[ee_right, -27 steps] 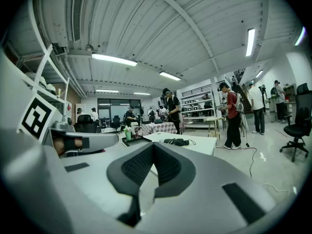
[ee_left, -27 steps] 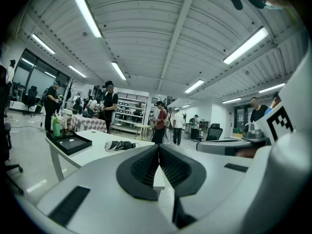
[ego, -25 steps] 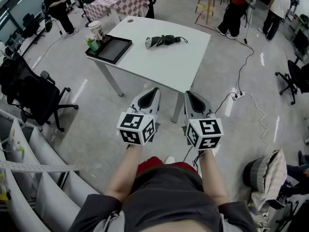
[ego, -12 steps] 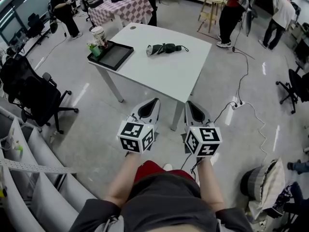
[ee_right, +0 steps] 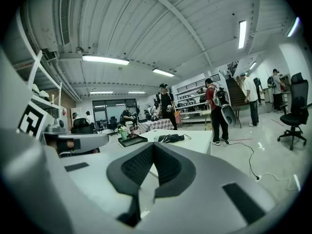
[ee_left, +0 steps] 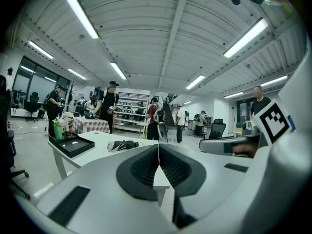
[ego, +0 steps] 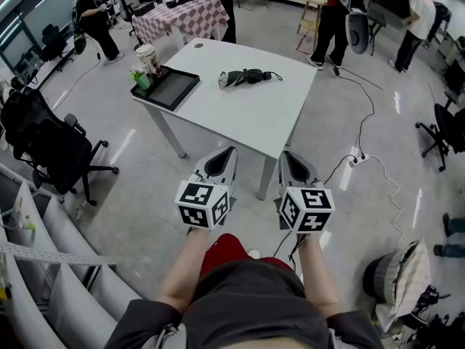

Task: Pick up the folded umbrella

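Currently no part of the pick is done.

**Tool state.** The left gripper [ego: 229,152] has its jaws fully together, pad against pad, with nothing between them; its own view shows one thin seam at the tips [ee_left: 158,152]. The right gripper [ego: 285,154] is likewise closed and empty, its pads meeting at the tips [ee_right: 152,151]. Both are held side by side, close to the body and pointing nearly level. They hang over bare floor, short of the near corner of the table [ego: 251,118].

**Task object.** The umbrella [ego: 245,77] lies folded on the table top, well ahead of both grippers and clear of either. From the left gripper it sits ahead and slightly left of the jaw line [ee_left: 123,145]. From the right gripper it sits ahead and slightly right of the jaw line [ee_right: 171,138]. A tray [ego: 166,89] with a cup [ego: 147,55] at its far end lies left of the umbrella, apart from it.

**Work left, as judged from this position.**
1. Close the gap to the table until one gripper stands over the umbrella.
2. Open that gripper's jaws; closed jaws cannot take the bundle.
3. Set the jaws across the folded body, close them, and lift.

Neither gripper is clearly better placed for the reach.
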A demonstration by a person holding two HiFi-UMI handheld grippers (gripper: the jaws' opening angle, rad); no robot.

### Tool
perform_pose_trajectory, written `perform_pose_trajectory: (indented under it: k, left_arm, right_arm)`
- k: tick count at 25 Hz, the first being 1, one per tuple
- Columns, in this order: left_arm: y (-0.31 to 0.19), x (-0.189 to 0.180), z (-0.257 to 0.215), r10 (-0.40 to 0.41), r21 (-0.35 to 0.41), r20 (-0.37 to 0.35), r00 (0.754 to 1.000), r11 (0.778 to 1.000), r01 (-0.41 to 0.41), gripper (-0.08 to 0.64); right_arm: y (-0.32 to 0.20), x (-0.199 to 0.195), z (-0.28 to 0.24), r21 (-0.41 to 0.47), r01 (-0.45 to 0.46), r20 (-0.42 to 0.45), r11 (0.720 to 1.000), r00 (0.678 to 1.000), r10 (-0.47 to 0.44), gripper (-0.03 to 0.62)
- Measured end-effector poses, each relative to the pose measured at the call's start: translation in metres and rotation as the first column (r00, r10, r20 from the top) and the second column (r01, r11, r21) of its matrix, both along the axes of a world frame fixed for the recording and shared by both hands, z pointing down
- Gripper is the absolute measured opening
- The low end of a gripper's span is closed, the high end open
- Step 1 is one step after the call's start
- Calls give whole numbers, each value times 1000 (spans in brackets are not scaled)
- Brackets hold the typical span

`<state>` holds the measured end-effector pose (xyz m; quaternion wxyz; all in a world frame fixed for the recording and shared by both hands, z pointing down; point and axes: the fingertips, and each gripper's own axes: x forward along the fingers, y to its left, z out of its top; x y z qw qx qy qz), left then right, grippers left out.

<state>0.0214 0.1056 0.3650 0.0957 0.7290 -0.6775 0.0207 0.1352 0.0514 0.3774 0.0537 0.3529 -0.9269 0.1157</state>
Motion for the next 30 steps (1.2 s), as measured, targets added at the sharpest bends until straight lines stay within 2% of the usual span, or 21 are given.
perform_pose_trajectory:
  k: [5,18,30]
  left_arm:
    - [-6,-1,-1,-10,3,30,999,1000,10,15]
    - [-26,-15,0,-37,-4,41,998,999,38,15]
    - [-70,-42,1,-34,-3,35,999,999,34,15]
  right_arm:
    - [-8,2,-2,5,5,-3,1000,1000,-5,18]
    - [-33,3,4,-13,-18,-6,1000,1000,18,18]
    - [-69,-19,6,-14,-24,-25,1000,999,23,18]
